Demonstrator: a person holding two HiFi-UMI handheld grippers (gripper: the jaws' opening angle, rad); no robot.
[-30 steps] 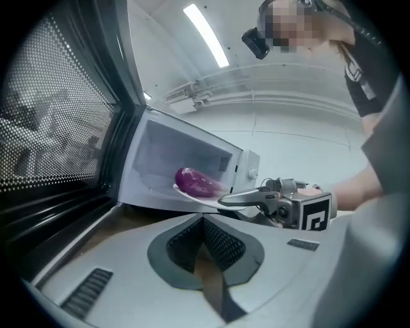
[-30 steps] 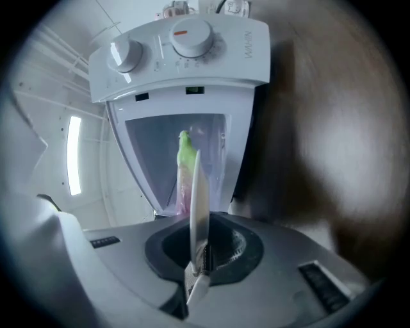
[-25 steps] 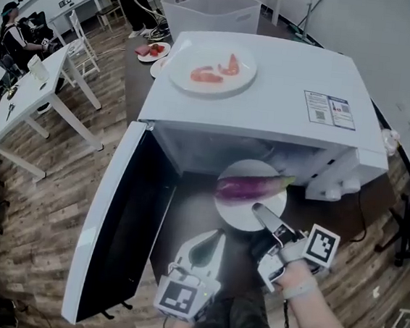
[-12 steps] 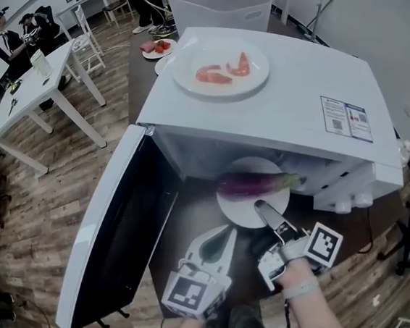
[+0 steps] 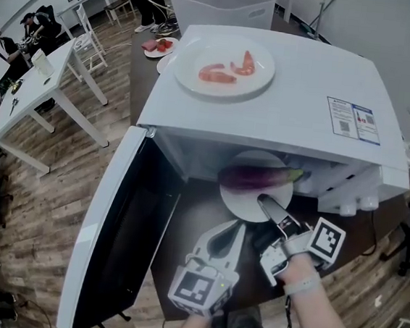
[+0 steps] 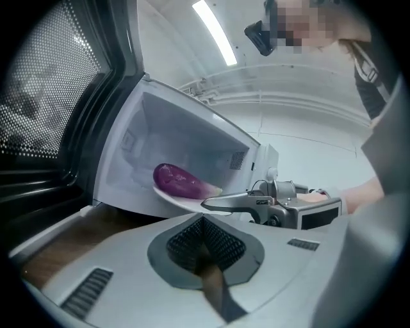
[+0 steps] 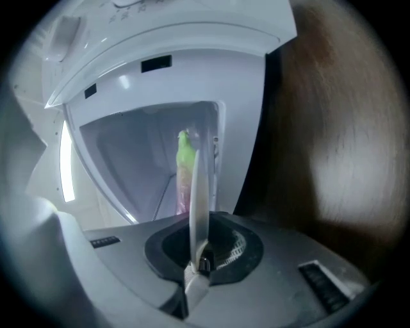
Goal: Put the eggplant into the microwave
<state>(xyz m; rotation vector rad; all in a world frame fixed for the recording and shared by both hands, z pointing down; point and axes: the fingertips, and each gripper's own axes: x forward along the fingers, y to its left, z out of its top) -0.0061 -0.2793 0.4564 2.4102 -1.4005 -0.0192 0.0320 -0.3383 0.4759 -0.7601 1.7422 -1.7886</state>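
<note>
A purple eggplant [image 5: 254,177] with a green stem lies on a white plate [image 5: 243,202] at the mouth of the open white microwave [image 5: 292,96], half inside the cavity. My right gripper [image 5: 265,202] is shut on the plate's near rim and holds it level. In the right gripper view the plate [image 7: 194,192] shows edge-on between the jaws, with the eggplant [image 7: 184,168] behind it. My left gripper [image 5: 235,227] is shut on nothing, just left of and below the plate. In the left gripper view the eggplant [image 6: 176,179] sits in the cavity opening.
The microwave door [image 5: 121,238] hangs wide open to the left. On the microwave's top stands a plate with red food [image 5: 224,68]. Knobs [image 5: 353,206] are at the front right. A white bin [image 5: 222,5] is behind; white tables [image 5: 30,94] and seated people are far left.
Both grippers have moved forward toward the microwave. The plate with the eggplant has gone further into the cavity opening.
</note>
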